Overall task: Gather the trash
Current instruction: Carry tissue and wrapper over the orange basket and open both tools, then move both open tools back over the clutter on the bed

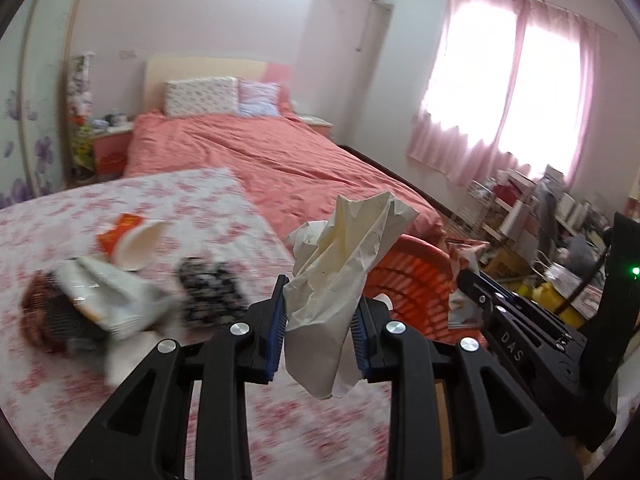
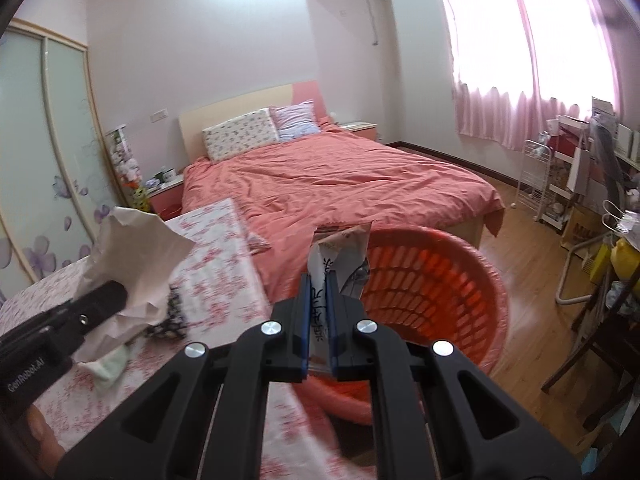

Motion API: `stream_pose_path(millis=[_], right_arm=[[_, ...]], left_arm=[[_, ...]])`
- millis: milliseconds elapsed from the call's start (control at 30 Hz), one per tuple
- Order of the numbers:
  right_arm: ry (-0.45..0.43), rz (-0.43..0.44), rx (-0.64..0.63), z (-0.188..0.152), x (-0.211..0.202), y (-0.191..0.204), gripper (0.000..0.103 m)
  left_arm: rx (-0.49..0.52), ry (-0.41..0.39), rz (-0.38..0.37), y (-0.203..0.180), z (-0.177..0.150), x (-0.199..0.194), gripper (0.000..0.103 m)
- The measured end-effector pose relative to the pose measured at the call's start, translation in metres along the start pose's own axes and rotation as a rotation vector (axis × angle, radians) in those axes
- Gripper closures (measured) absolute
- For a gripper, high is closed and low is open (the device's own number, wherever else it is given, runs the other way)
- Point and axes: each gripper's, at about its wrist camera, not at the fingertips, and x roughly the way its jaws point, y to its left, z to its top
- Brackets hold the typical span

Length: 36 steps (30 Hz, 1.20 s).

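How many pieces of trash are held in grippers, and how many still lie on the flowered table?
Held in grippers: 2 (crumpled cream paper, printed plastic wrapper)
Lying on the flowered table: 3 (red-and-white paper cup, white foil bag, dark patterned packet)
Total: 5

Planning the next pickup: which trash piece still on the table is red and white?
The crushed paper cup, lying on its side at the far left of the flowered table; the other loose pieces nearby are white-silver or dark.

Coral bed (image 2: pixel 340 184), 2 pillows (image 2: pixel 240 136)
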Motion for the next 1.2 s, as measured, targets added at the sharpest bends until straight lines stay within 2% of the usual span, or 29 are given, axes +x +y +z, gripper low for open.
stream_pose_path(millis=[233, 400, 567, 633, 733, 867, 1000, 1067, 1200], right_arm=[[0.021, -0.011, 0.072, 0.004, 0.022, -0.043, 0.095], [0.033, -0.014, 0.098, 0.006, 0.044, -0.064, 0.094], [0.051, 0.009, 0.135, 0.007, 0.061, -0.08, 0.086], [0.059, 0.014, 0.149, 0.008, 0.068, -0.086, 0.083], [0.066, 0.012, 0.169, 0.007, 0.075, -0.093, 0.074], [0.062, -0.018, 0.18, 0.004, 0.072, -0.099, 0.071], [0.051, -0.063, 0.164, 0.001, 0.061, -0.097, 0.062], [0.041, -0.081, 0.139, 0.002, 0.055, -0.09, 0.058], [0.02, -0.065, 0.078, 0.003, 0.04, -0.064, 0.051]], left_arm=[[0.034, 0.037, -0.084, -0.032, 0.009, 0.042, 0.074], [0.064, 0.056, -0.111, -0.052, 0.012, 0.065, 0.074], [0.075, 0.107, -0.124, -0.064, 0.012, 0.09, 0.073], [0.082, 0.122, -0.116, -0.068, 0.01, 0.097, 0.072], [0.081, 0.157, -0.111, -0.068, 0.006, 0.105, 0.062], [0.077, 0.171, -0.089, -0.068, 0.003, 0.106, 0.05], [0.082, 0.166, -0.053, -0.062, 0.002, 0.094, 0.045], [0.084, 0.155, -0.022, -0.055, 0.0, 0.083, 0.038], [0.101, 0.124, 0.041, -0.037, -0.001, 0.059, 0.037]])
